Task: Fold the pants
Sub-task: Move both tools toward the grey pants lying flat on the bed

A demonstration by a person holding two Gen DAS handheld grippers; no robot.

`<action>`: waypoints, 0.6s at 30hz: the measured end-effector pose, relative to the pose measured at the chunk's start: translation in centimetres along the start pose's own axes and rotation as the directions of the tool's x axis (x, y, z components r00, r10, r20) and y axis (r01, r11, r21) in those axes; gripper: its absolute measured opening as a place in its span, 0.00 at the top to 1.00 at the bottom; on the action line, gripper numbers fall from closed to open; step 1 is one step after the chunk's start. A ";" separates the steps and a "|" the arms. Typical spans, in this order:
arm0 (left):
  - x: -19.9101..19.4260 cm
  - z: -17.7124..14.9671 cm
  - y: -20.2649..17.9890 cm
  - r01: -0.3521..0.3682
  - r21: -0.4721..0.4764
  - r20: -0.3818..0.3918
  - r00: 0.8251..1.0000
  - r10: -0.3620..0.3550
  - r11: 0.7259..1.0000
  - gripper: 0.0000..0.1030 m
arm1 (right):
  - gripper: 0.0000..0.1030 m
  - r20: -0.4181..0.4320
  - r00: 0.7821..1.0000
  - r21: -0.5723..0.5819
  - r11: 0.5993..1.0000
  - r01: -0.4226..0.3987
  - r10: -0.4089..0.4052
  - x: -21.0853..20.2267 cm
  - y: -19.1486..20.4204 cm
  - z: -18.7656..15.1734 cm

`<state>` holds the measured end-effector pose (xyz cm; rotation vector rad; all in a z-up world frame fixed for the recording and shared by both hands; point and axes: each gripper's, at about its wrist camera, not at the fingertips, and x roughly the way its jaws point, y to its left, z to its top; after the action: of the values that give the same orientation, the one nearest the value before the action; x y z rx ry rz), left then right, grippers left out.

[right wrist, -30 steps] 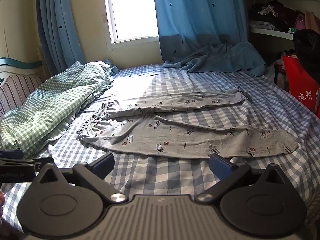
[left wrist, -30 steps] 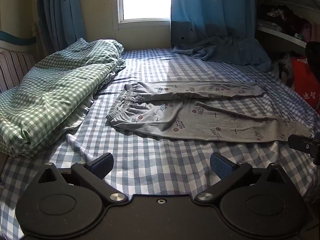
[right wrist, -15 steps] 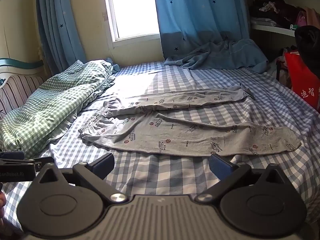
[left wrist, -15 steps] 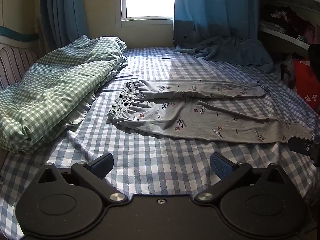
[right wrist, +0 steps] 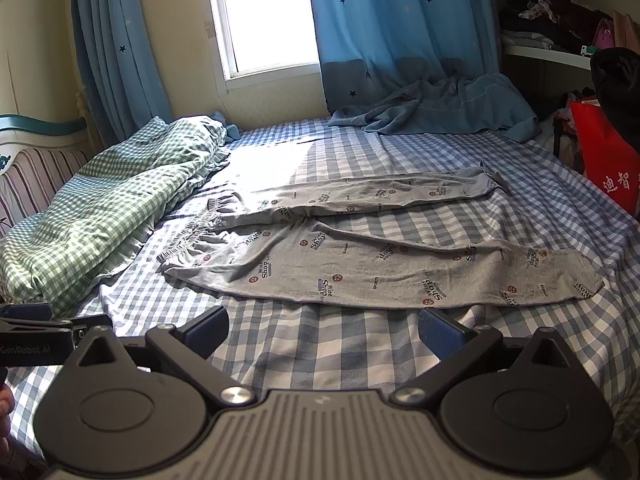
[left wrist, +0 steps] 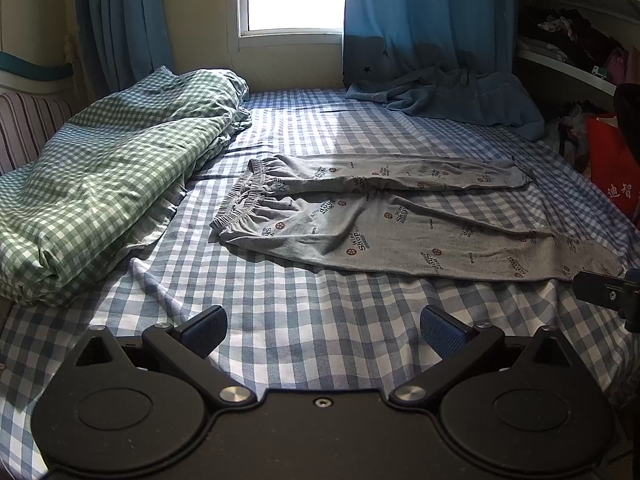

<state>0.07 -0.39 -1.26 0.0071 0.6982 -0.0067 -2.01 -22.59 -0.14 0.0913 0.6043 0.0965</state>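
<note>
Grey printed pants [left wrist: 392, 224] [right wrist: 360, 256] lie flat on the blue checked bed [left wrist: 304, 320] [right wrist: 320, 344], waistband to the left and both legs spread apart toward the right. My left gripper [left wrist: 322, 326] hovers open over the sheet in front of the pants, nothing between its blue pads. My right gripper [right wrist: 323, 330] is open too, just short of the near leg's front edge. Each gripper shows at the side edge of the other's view.
A bunched green checked duvet [left wrist: 104, 184] fills the bed's left side by a striped headboard [left wrist: 28, 128]. A blue cloth [left wrist: 448, 96] lies under the curtain at the back. Shelves with clothes [right wrist: 560, 32] and a red bag [right wrist: 608, 164] stand to the right.
Both grippers have drifted forward toward the pants, which now look larger in both views. Both stay open.
</note>
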 end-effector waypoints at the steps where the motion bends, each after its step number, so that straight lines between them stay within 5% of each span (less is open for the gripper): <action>1: 0.1 -0.1 0.0 0.001 -0.002 -0.002 1.000 -0.001 1.000 0.01 | 0.00 0.000 1.000 0.000 1.000 0.000 0.000 0.0 0.0 0.0; 18: 0.2 0.0 0.7 0.009 -0.021 -0.025 1.000 -0.010 1.000 0.01 | 0.00 -0.022 1.000 0.004 1.000 -0.007 0.007 0.4 0.1 0.0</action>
<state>0.18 0.27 -1.40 -0.0158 0.7237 -0.0087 -1.72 -22.41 -0.35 0.0961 0.6261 0.1036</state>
